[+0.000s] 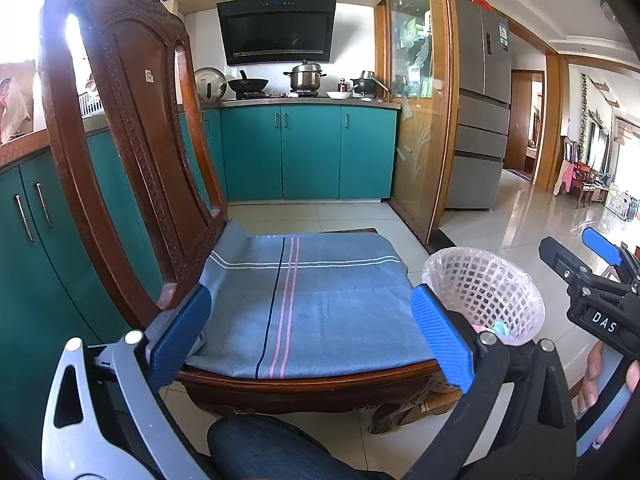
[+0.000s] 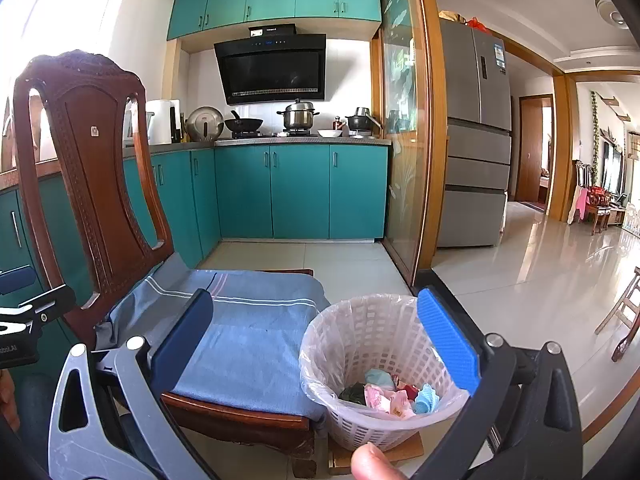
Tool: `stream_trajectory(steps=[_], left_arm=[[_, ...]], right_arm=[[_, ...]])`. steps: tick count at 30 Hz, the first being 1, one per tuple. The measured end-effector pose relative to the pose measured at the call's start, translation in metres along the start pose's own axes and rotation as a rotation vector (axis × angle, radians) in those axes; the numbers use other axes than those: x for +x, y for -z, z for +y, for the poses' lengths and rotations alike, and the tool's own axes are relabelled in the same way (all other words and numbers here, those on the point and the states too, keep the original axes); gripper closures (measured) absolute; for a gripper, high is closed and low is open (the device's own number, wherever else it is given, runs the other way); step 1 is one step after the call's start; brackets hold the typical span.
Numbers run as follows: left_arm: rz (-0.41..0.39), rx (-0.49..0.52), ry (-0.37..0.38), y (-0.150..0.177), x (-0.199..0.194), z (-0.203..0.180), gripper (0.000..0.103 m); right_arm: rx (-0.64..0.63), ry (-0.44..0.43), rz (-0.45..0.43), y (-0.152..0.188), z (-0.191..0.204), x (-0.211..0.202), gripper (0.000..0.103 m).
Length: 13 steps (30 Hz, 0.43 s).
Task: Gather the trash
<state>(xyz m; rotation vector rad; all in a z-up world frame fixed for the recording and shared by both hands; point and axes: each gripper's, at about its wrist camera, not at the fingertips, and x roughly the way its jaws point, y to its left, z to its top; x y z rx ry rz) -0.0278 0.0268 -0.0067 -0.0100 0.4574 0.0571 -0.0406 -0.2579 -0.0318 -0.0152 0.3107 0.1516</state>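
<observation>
Since the blue striped cloth (image 1: 304,304) on the wooden chair (image 1: 132,152) shows no litter, you may judge that the collecting is near its end. The crumpled wrappers (image 2: 390,396) lie at the bottom of the white lattice wastebasket (image 2: 360,332), which stands on the floor just beside the right edge of the seat. Your left gripper (image 1: 312,340) is spread wide over the near part of the cloth and holds nothing; your right gripper (image 2: 316,344) is also spread wide, empty, over the basket. Before you stop, look carefully at the far corners of the seat and the tiles (image 1: 352,216) behind, and keep both tools high above the basket rim.
</observation>
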Motion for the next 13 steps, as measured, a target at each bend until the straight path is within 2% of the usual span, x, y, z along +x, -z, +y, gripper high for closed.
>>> stream_trajectory(steps=[13], left_arm=[[0.03, 0.001, -0.02, 0.0025, 0.0093, 0.0001, 0.003]], right_arm=[[-0.006, -0.006, 0.035, 0.0033, 0.0035, 0.0097, 0.003]])
